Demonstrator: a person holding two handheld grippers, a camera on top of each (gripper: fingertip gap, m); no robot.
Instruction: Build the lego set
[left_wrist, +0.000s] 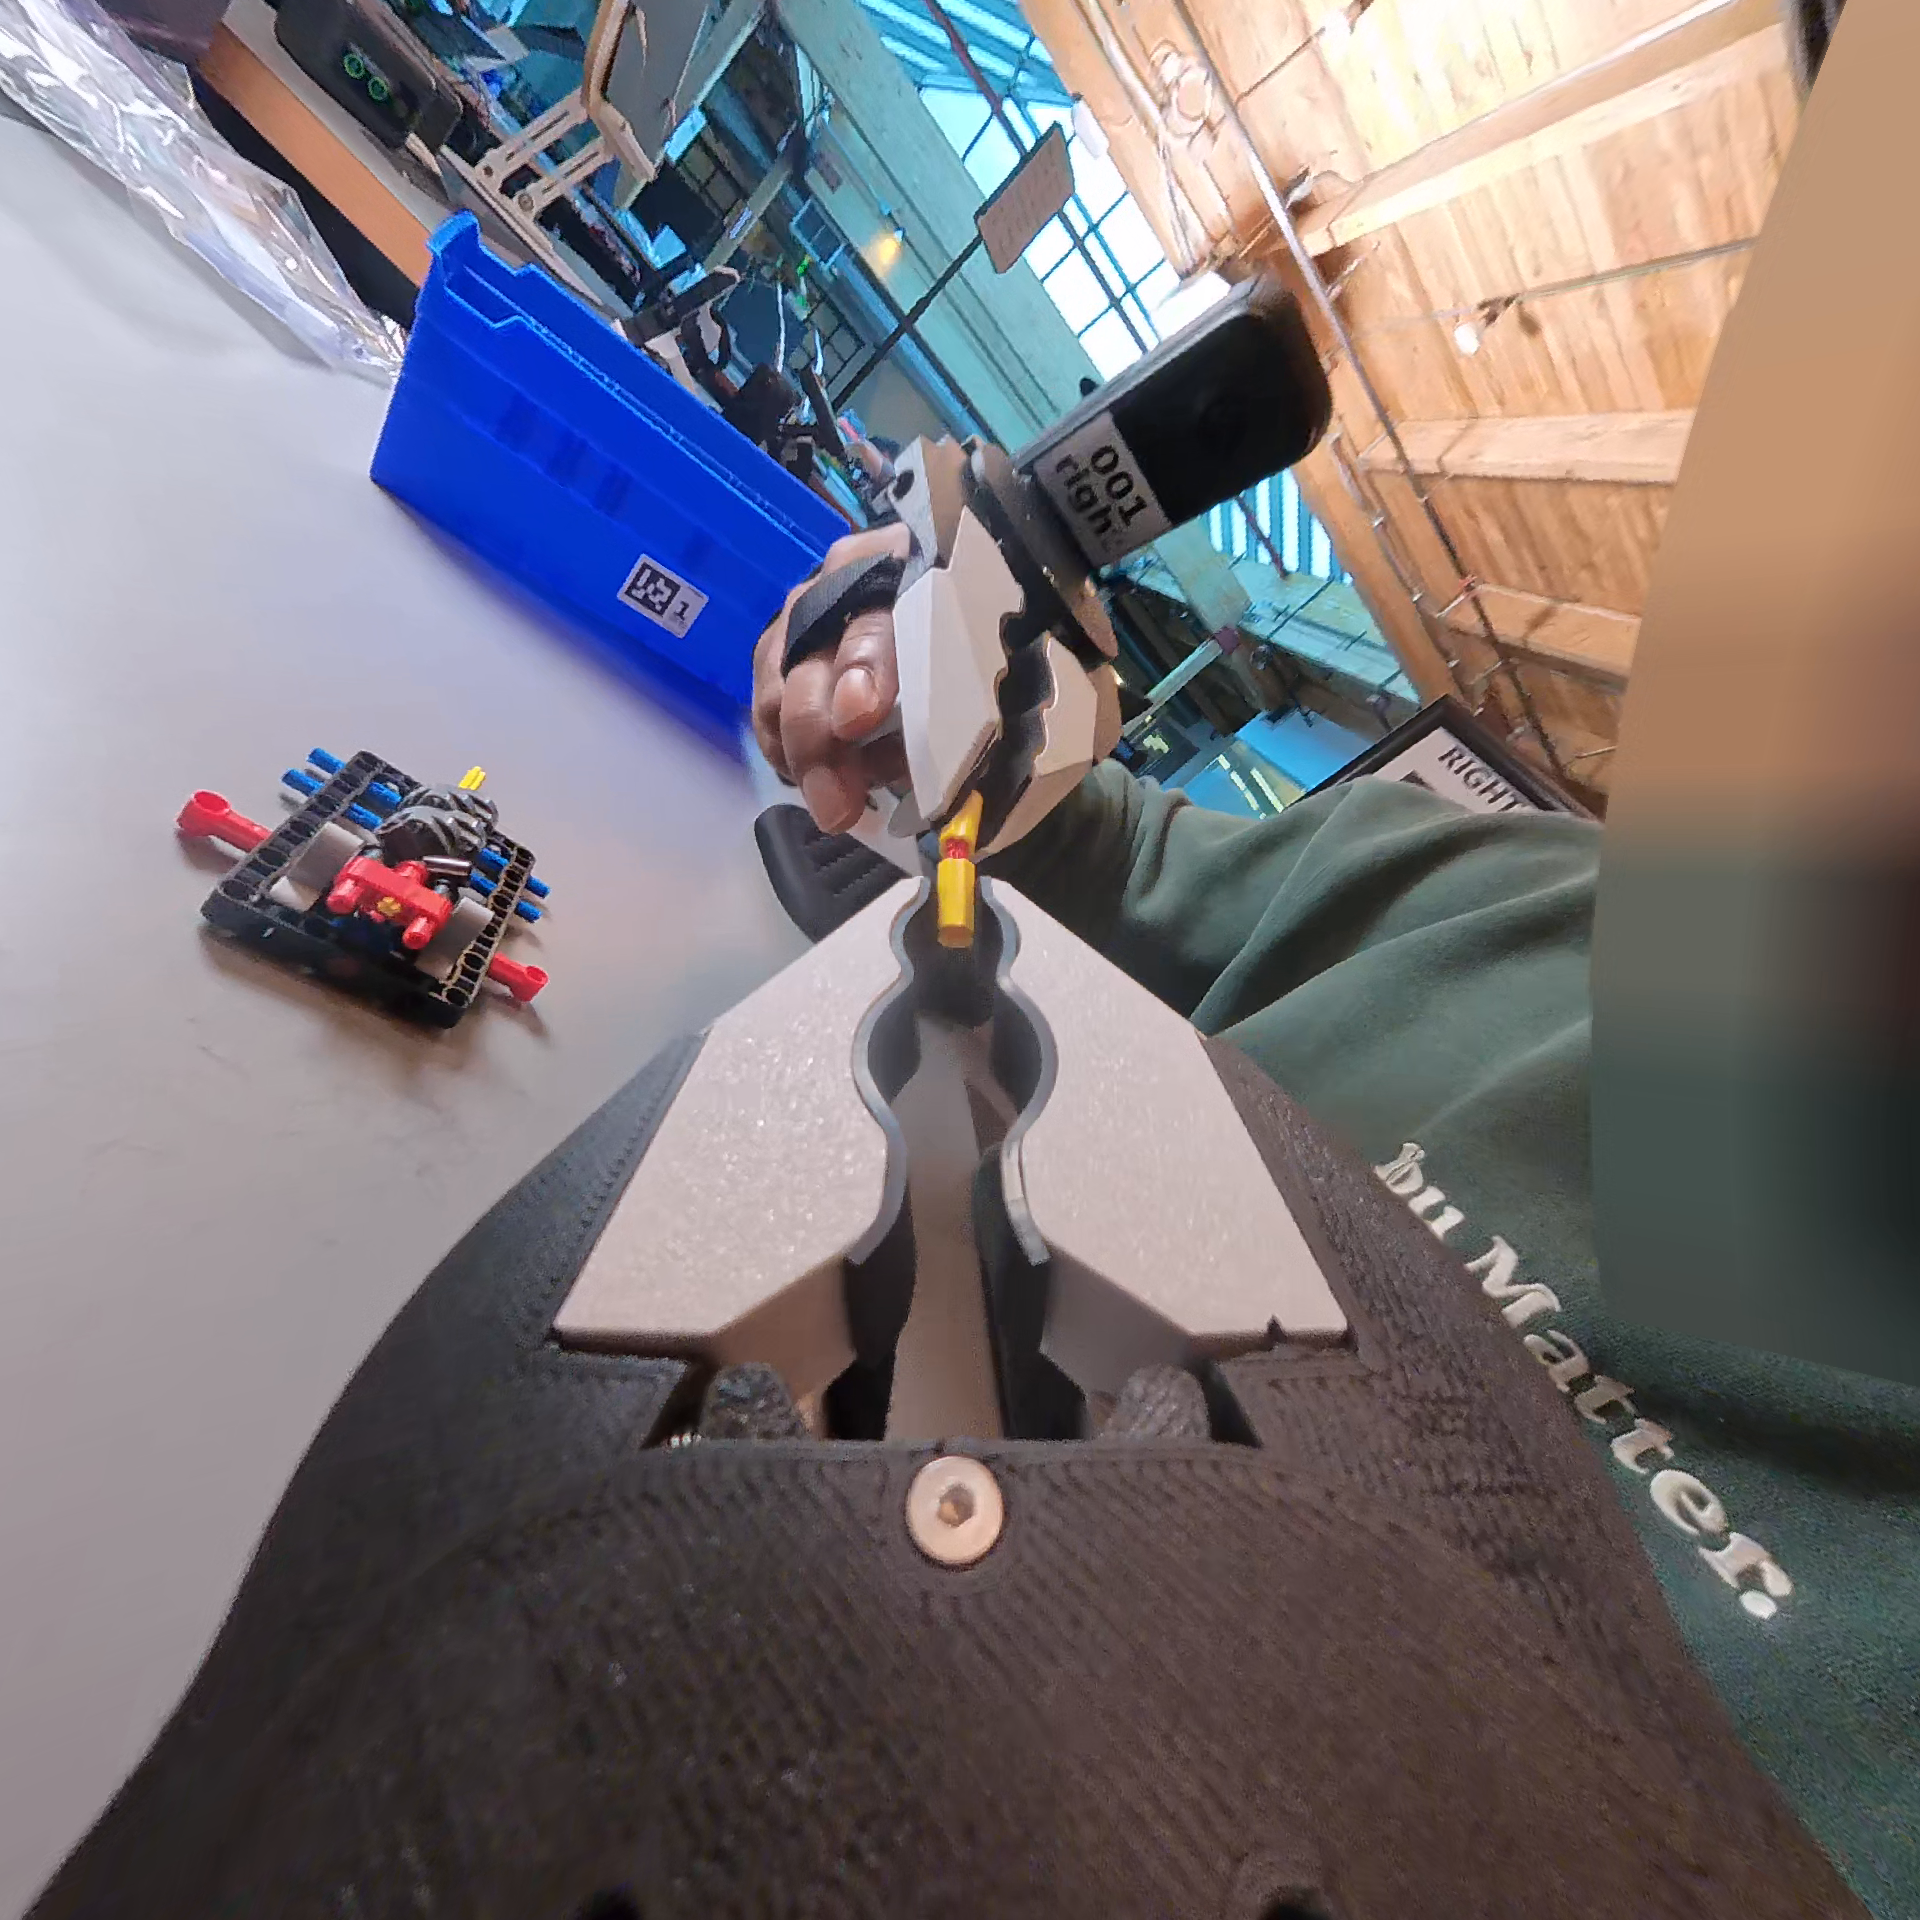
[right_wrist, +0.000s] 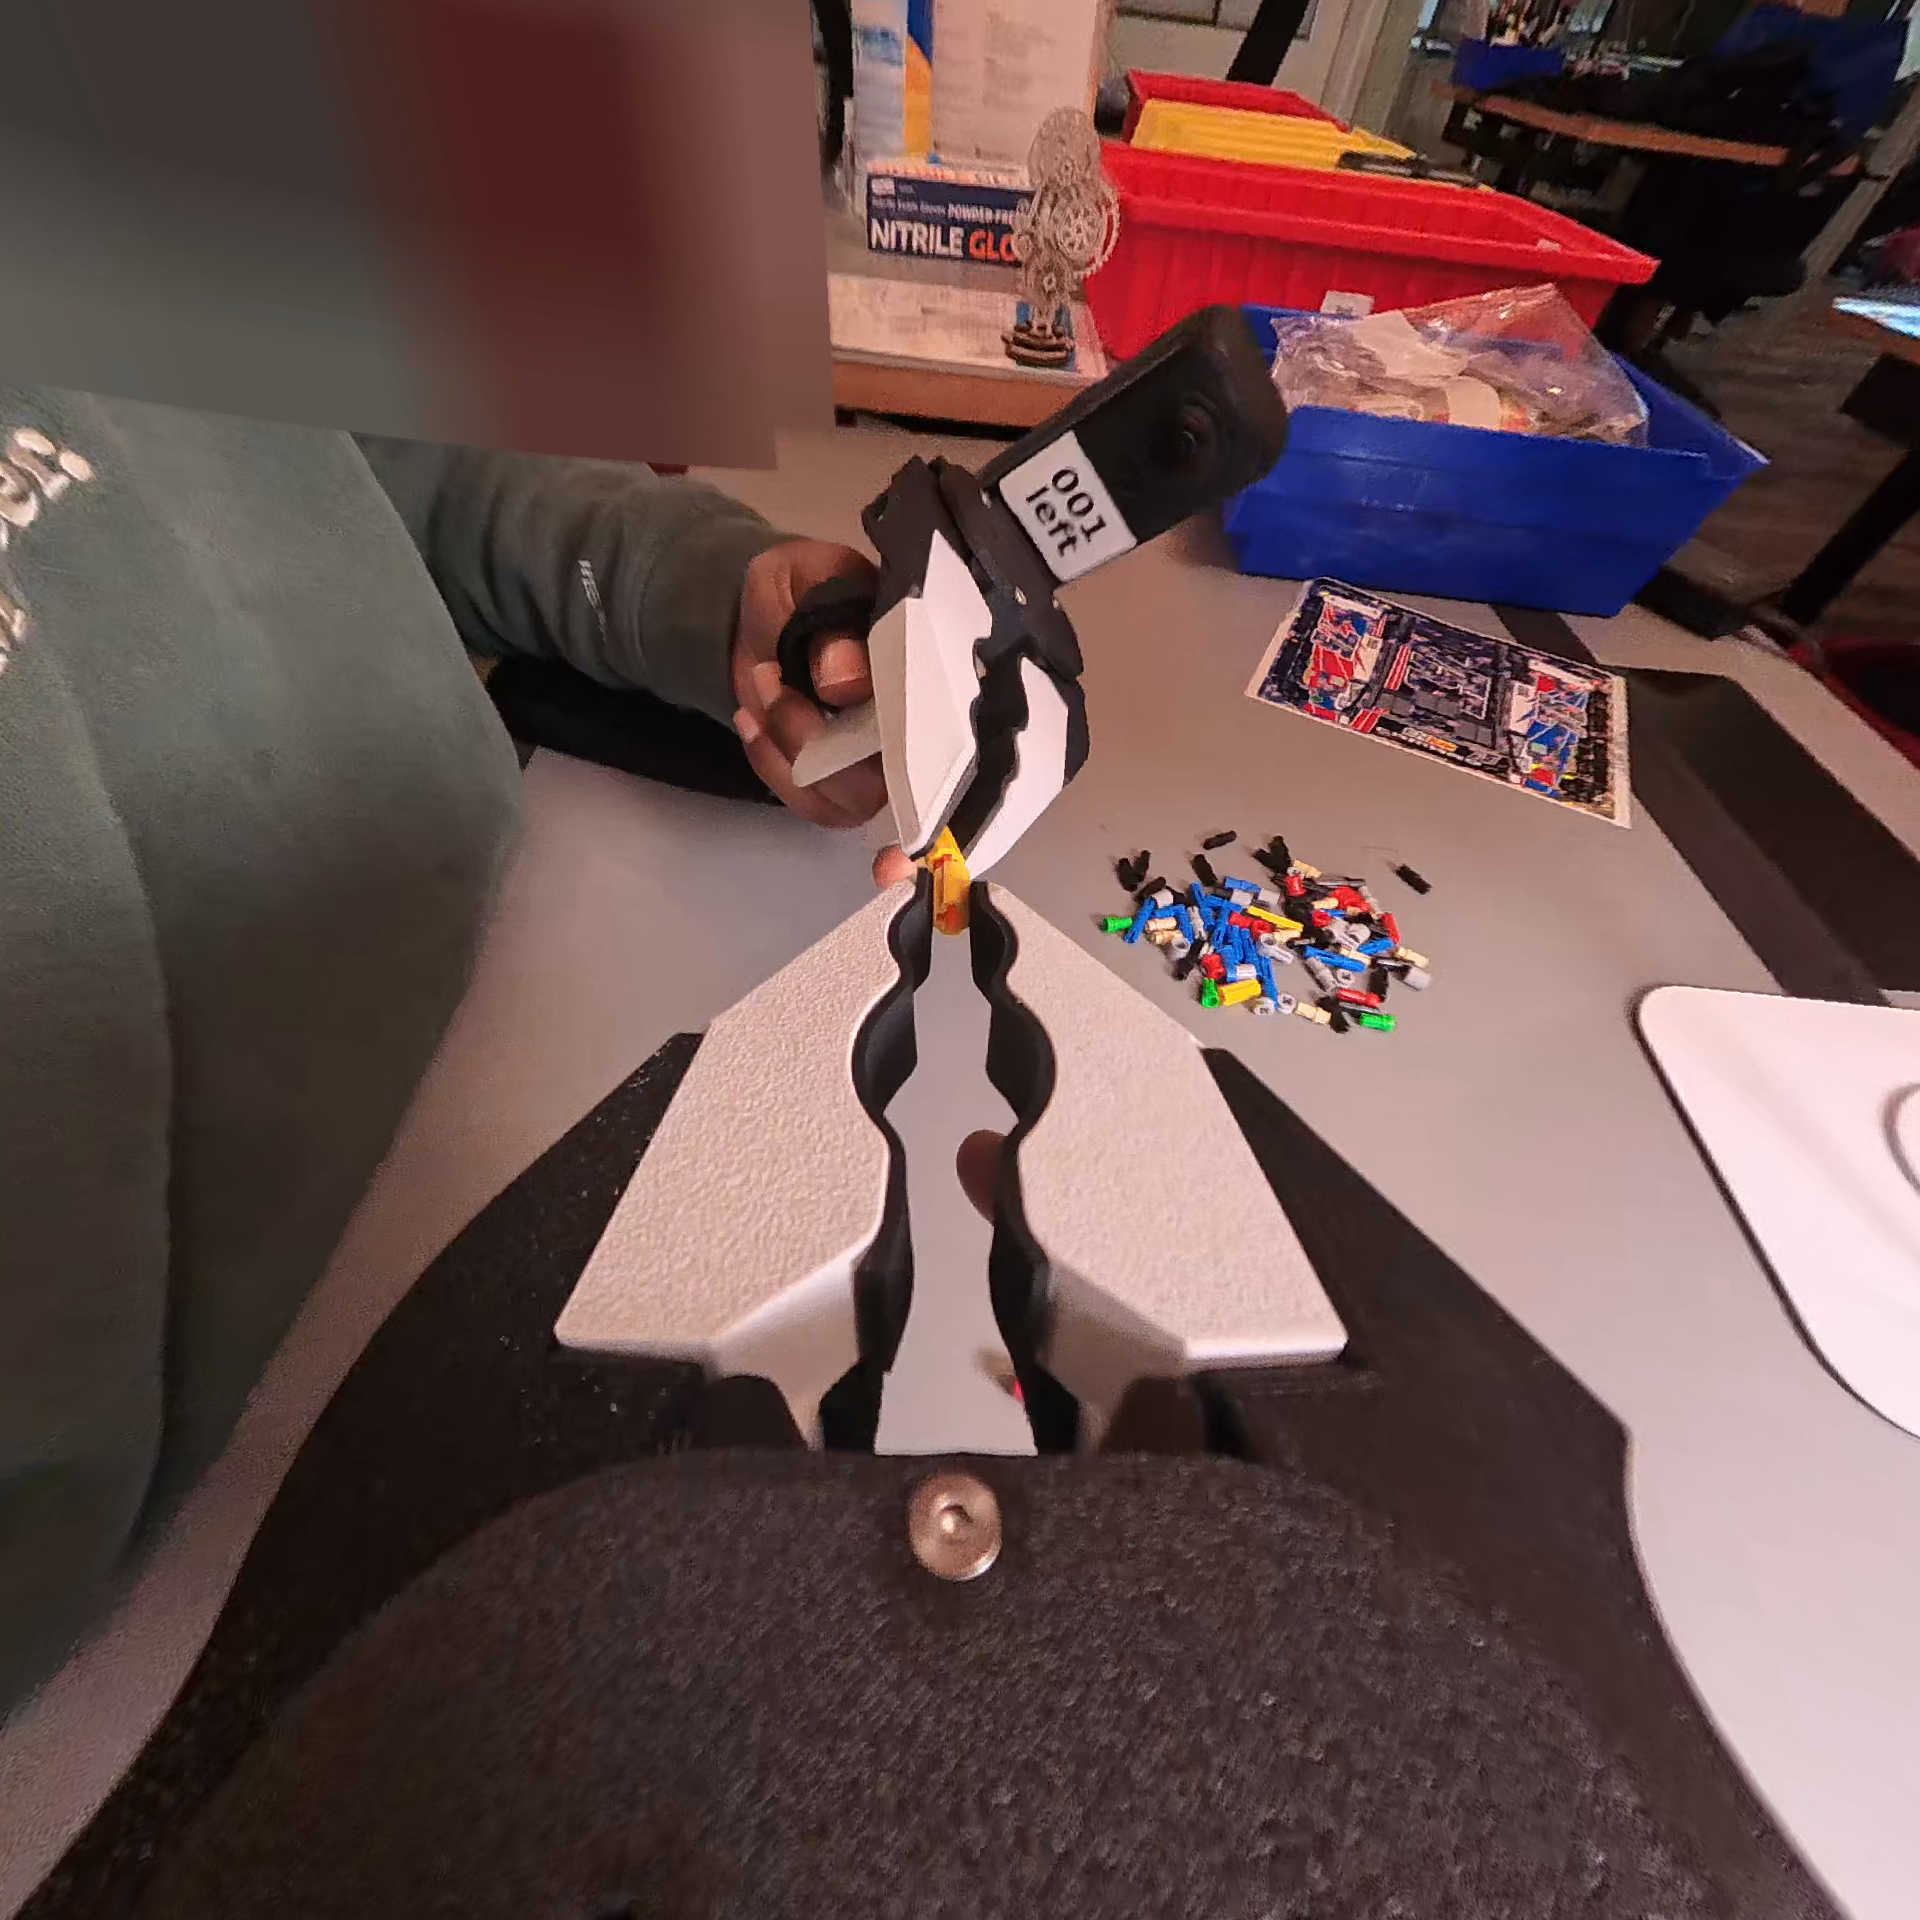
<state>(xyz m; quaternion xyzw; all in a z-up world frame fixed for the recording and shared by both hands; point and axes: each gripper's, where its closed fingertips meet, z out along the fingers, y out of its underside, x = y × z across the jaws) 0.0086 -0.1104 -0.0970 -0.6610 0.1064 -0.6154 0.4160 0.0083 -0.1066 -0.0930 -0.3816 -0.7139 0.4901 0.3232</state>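
Note:
A small yellow Lego pin piece with a red collar is held in the air between both grippers. My left gripper is shut on its lower yellow part. My right gripper comes down from above, shut on its upper tip. In the right wrist view my right gripper pinches the yellow piece tip to tip against the left gripper. A partly built black frame with red, blue and grey parts lies on the grey table to the left.
A pile of loose small pieces lies on the table, with a printed sheet behind it. A blue bin stands behind the build. A blue bin of bags, a red bin and a white board are to the right. The tips of both grippers are at nearly the same place.

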